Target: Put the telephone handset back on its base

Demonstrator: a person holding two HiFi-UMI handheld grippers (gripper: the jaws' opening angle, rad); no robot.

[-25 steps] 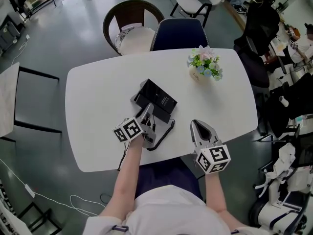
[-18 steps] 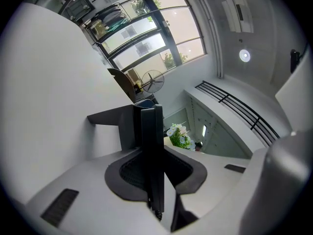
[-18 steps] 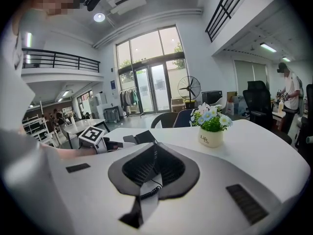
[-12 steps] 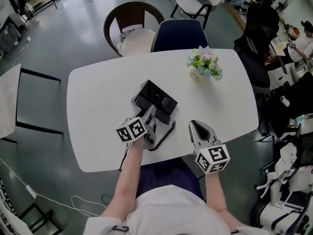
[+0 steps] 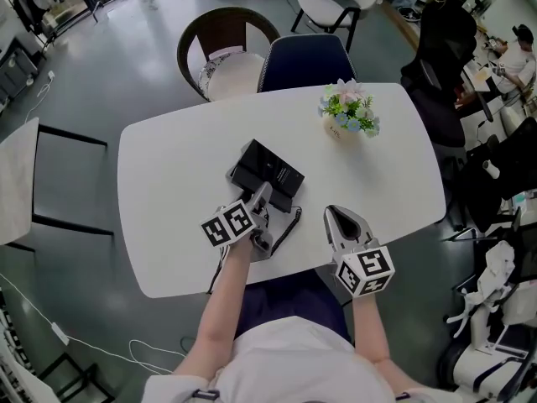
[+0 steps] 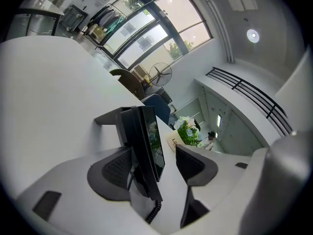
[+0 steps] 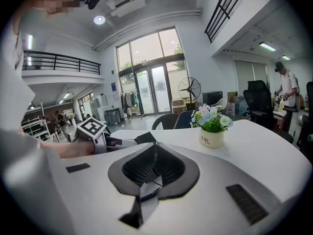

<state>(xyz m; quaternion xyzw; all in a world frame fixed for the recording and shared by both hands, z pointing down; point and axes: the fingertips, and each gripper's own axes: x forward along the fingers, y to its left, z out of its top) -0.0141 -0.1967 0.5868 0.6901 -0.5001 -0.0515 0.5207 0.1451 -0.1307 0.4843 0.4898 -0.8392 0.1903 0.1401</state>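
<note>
We look down on a white table [image 5: 168,183] that fills the middle of the head view, with a brown-rimmed chair [image 5: 225,49] and a dark blue chair [image 5: 306,57] pushed up along its far side. The black telephone base [image 5: 270,168] lies near the table's centre, turned at an angle to the edges. Just in front of it we hold the left gripper [image 5: 258,201], its marker cube [image 5: 228,223] nearest to us, pointing at the near end of the base. Its jaws have just been opening and now stand wide apart. In the left gripper view the handset [image 6: 142,151] stands between them, close against the left pad [image 6: 117,168], while a plain gap separates it from the right pad [image 6: 191,164], so nothing is clamped. The handset lies along the base, but we cannot tell whether it is fully seated in the cradle. To the right, near the table's front edge and well apart from the phone, we hold the right gripper [image 5: 336,215] low over the tabletop, its jaws closed together with nothing between them. A small white pot of flowers [image 5: 346,116] stands toward the far right of the table. The coiled black cord [image 5: 285,225] loops on the table between the two grippers, running from the handset's near end.
</note>
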